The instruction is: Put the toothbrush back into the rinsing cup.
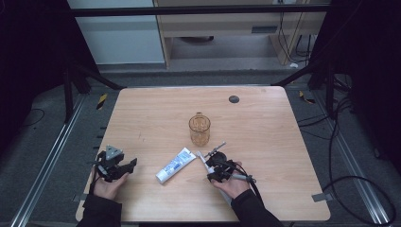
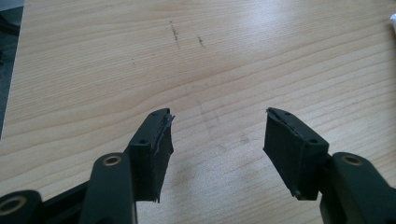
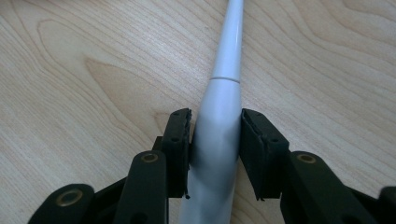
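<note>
The surface [image 3: 70, 70] is pale wood-grain laminate with a soft sheen, the toothbrush [image 3: 219, 121] smooth white plastic — slightly glossy — the cup [image 1: 199, 128] clear amber plastic or glass, the tube [image 1: 175, 165] glossy, and each tool's [image 2: 217, 140] pads matt black.

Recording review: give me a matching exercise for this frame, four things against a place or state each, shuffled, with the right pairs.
Things:
1. left gripper
2. right gripper
3. glass mug
4. toothpaste tube

Places or states:
A. upright near the middle of the table
B. jaws apart over bare wood
C. lying flat between the two hands
D. jaws closed on a white toothbrush

Pairs: 1-B, 2-D, 3-A, 4-C
</note>
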